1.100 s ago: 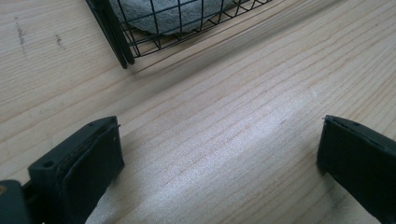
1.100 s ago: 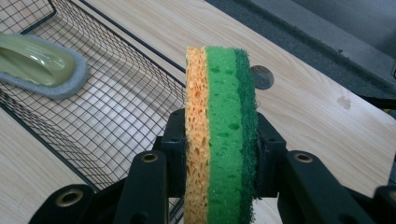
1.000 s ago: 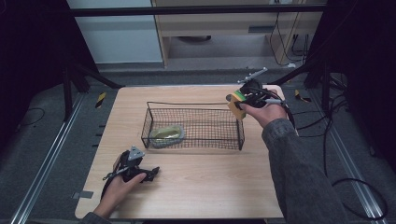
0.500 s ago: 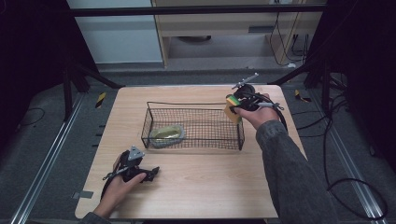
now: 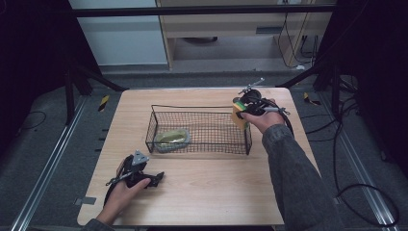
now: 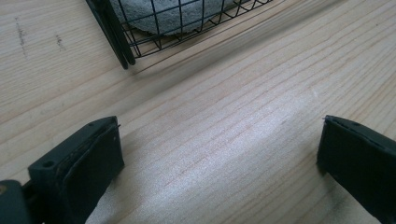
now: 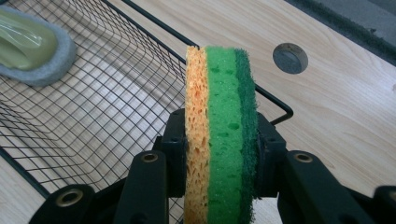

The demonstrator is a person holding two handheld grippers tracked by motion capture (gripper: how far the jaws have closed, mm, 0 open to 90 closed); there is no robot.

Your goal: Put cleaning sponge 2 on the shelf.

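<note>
The right claw [image 7: 219, 186] clamps an orange-and-green scouring sponge [image 7: 219, 135] at the wire basket's [image 5: 199, 108] right end rim. Risk: released here, the sponge probably catches the rim and drops onto the counter [image 5: 216, 192]. The left claw [image 6: 219, 158] rests open, empty.

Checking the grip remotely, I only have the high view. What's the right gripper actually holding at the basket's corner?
Observer: A sponge, clamped on edge between the right gripper's fingers; orange, light green and dark green layers.
Operator: Is it inside the basket yet?
Observer: No. It is above the wire basket's corner rim.
Operator: Left gripper holding anything?
Observer: Nothing. The left gripper is open, with bare table between its fingers.
Operator: What's already in the basket?
Observer: A grey-edged pad with a yellow-green top, at the far end.
</note>
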